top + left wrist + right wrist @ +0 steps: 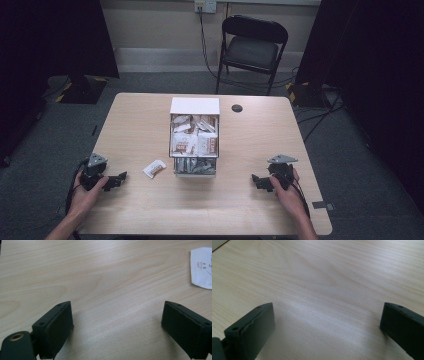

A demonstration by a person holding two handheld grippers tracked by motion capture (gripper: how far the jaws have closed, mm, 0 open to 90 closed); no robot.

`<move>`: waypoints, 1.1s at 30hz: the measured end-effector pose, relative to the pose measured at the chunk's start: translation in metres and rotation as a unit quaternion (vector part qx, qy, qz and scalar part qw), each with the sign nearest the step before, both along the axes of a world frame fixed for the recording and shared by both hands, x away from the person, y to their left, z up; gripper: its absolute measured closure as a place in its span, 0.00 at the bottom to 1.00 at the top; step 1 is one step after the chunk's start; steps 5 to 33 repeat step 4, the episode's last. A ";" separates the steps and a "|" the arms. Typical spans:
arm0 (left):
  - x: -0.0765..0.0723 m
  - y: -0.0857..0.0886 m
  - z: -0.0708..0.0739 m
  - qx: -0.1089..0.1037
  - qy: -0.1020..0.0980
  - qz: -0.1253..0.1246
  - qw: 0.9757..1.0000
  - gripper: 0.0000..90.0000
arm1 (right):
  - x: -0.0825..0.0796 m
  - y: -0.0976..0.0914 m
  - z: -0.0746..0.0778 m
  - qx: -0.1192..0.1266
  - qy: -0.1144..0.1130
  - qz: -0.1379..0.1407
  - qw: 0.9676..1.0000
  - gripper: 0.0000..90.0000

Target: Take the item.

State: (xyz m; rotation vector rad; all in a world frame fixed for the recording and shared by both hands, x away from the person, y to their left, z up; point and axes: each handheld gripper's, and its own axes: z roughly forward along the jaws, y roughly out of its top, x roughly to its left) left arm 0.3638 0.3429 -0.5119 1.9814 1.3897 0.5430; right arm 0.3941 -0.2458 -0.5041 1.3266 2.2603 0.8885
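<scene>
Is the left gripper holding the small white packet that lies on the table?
No, the left gripper has its jaws wide apart over bare wood, and the small white packet lies apart from it on the table.

a small white sachet (154, 168) with a brown printed end lies flat on the wooden table, tilted toward 2 o'clock, just beside the drawer box at its 8 o'clock; its white corner (201, 267) carries tiny print.

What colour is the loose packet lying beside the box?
White with a brown patch, best seen in the high view: packet left of the box.
</scene>
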 end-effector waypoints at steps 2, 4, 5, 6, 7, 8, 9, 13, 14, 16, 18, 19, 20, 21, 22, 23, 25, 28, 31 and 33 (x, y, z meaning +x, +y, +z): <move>0.000 0.000 0.000 0.001 0.002 0.003 1.000 0.05 | 0.000 0.000 0.000 -0.001 0.000 0.000 1.000 0.00; 0.000 0.000 0.000 0.000 0.002 0.005 1.000 0.05 | 0.000 0.000 0.000 -0.001 0.000 0.000 1.000 0.00; 0.000 0.000 0.000 0.000 0.002 0.005 1.000 0.05 | 0.000 0.000 0.000 -0.001 0.000 0.000 1.000 0.00; 0.000 0.000 0.000 0.000 0.002 0.005 1.000 0.05 | 0.000 0.000 0.000 -0.001 0.000 0.000 1.000 0.00; 0.000 0.000 0.000 0.000 0.002 0.005 1.000 0.05 | 0.000 0.000 0.000 -0.001 0.000 0.000 1.000 0.00; 0.000 0.000 0.000 0.000 0.002 0.005 1.000 0.05 | 0.000 0.000 0.000 -0.001 0.000 0.000 1.000 0.00; 0.000 0.000 0.000 0.000 0.002 0.005 1.000 0.05 | 0.000 0.000 0.000 -0.001 0.000 0.000 1.000 0.00; 0.000 0.000 0.000 0.000 0.002 0.005 1.000 0.05 | 0.000 0.000 0.000 -0.001 0.000 0.000 1.000 0.00; 0.000 0.000 0.000 0.000 0.002 0.005 1.000 0.05 | 0.000 0.000 0.000 -0.001 0.000 0.000 1.000 0.00; 0.000 0.000 0.000 0.000 0.002 0.005 1.000 0.05 | 0.000 0.000 0.000 -0.001 0.000 0.000 1.000 0.00; 0.000 0.000 0.000 0.000 0.002 0.005 1.000 0.05 | 0.000 0.000 0.000 -0.001 0.000 0.000 1.000 0.00; 0.000 0.000 0.000 0.000 0.002 0.005 1.000 0.05 | 0.000 0.000 0.000 -0.001 0.000 0.000 1.000 0.00; 0.000 0.000 0.000 0.000 0.002 0.005 1.000 0.05 | 0.000 0.000 0.000 -0.001 0.000 0.000 1.000 0.00; 0.000 0.000 0.000 0.000 0.002 0.005 1.000 0.05 | 0.000 0.000 0.000 -0.001 0.000 0.000 1.000 0.00; 0.000 0.000 0.000 0.000 0.002 0.005 1.000 0.05 | 0.000 0.000 0.000 -0.001 0.000 0.000 1.000 0.00; 0.000 0.000 0.000 0.000 0.002 0.005 1.000 0.05 | 0.000 0.000 0.000 -0.001 0.000 0.000 1.000 0.00; 0.000 0.000 0.000 0.000 0.002 0.005 1.000 0.05 | 0.000 0.000 0.000 -0.001 0.000 0.000 1.000 0.00; 0.000 0.000 0.000 0.000 0.002 0.005 1.000 0.05 | 0.000 0.000 0.000 -0.001 0.000 0.000 1.000 0.00; 0.000 0.000 0.000 0.000 0.002 0.005 1.000 0.05 | 0.000 0.000 0.000 -0.001 0.000 0.000 1.000 0.00; 0.000 0.000 0.000 0.000 0.002 0.005 1.000 0.05 | 0.000 0.000 0.000 -0.001 0.000 0.000 1.000 0.00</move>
